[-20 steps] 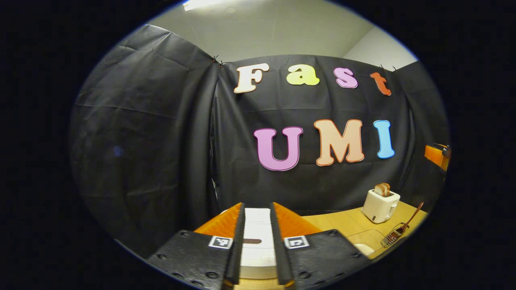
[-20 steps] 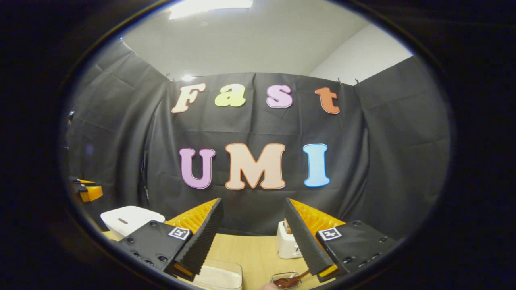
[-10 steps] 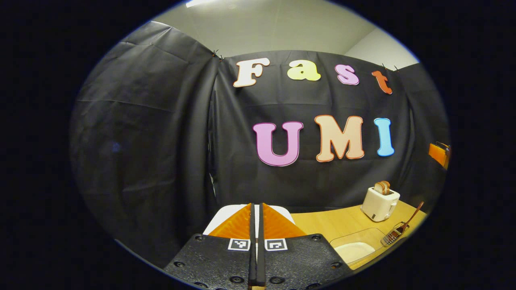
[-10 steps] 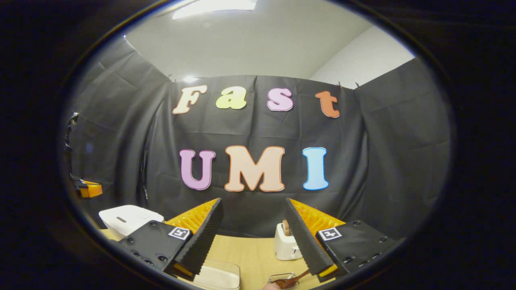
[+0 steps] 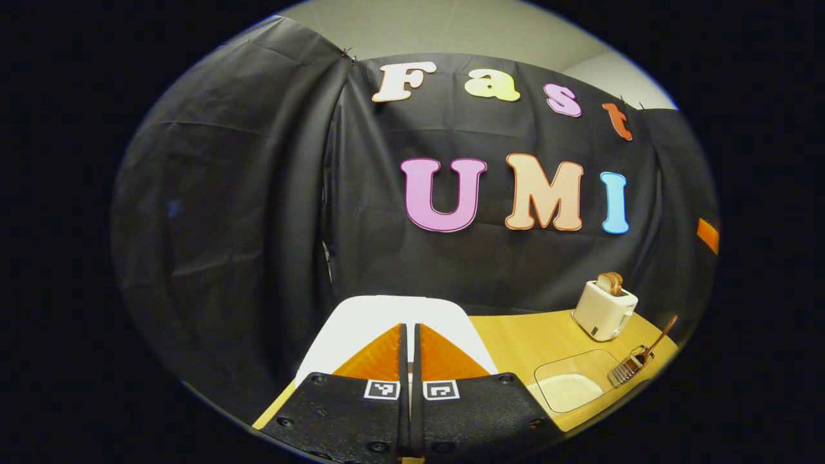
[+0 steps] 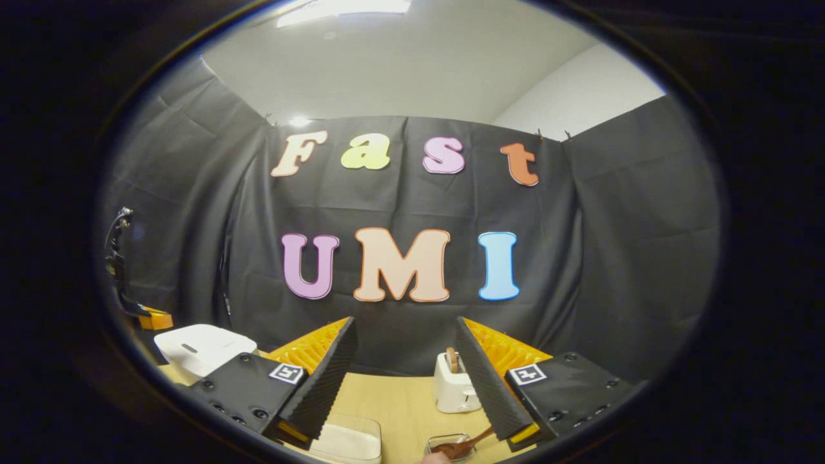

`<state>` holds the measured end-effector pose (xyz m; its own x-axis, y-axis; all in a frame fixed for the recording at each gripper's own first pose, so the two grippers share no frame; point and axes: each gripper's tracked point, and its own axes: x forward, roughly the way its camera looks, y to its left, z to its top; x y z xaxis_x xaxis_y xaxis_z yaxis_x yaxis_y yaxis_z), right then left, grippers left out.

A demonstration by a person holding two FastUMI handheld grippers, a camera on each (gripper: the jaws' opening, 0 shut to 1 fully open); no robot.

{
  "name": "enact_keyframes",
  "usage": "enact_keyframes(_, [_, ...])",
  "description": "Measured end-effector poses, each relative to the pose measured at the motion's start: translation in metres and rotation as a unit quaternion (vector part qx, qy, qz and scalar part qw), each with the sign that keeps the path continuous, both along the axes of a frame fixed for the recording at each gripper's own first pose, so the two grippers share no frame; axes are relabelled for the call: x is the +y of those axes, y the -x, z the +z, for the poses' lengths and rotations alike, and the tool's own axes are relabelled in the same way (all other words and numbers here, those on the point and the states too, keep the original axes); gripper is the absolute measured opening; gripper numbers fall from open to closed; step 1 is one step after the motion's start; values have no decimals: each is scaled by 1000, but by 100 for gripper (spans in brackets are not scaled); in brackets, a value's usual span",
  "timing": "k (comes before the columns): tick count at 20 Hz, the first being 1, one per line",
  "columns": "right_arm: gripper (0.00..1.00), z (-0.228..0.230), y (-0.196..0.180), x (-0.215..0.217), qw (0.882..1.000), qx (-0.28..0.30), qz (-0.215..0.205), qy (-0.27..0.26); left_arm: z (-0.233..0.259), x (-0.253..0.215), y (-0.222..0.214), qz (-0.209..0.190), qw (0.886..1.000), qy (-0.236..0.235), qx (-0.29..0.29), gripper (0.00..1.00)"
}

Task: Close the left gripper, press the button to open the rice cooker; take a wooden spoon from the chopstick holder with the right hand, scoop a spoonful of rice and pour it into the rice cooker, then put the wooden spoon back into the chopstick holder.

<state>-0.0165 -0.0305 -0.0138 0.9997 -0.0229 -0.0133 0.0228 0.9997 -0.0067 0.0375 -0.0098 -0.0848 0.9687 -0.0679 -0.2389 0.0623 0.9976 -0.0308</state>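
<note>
while the left gripper point(image 5: 407, 386) is sitting with its fingers pressed together and nothing between them, it is hovering over the white rice cooker point(image 5: 380, 316), whose lid is lying flat and closed at the near left of the worktop point(image 5: 522, 335). to the right, a clear tub of rice point(image 5: 570, 390) is resting beside the wire chopstick holder point(image 5: 626, 368), with the wooden spoon point(image 5: 657, 335) leaning out of it. a white toaster point(image 5: 604, 310) is standing behind them. in the right gripper view, the right gripper point(image 6: 403, 380) is hanging wide apart and holding nothing, above the worktop point(image 6: 406, 406), with the tub of rice point(image 6: 348, 441), chopstick holder point(image 6: 451, 446) and spoon point(image 6: 465, 443) just below it and the rice cooker point(image 6: 200, 345) off to the left.
</note>
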Motion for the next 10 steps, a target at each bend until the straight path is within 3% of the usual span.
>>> enact_keyframes(10, [100, 1, 5, -6, 999, 2, -22, 23, -57, 5, -16, -20, 998, -9, 61, 0])
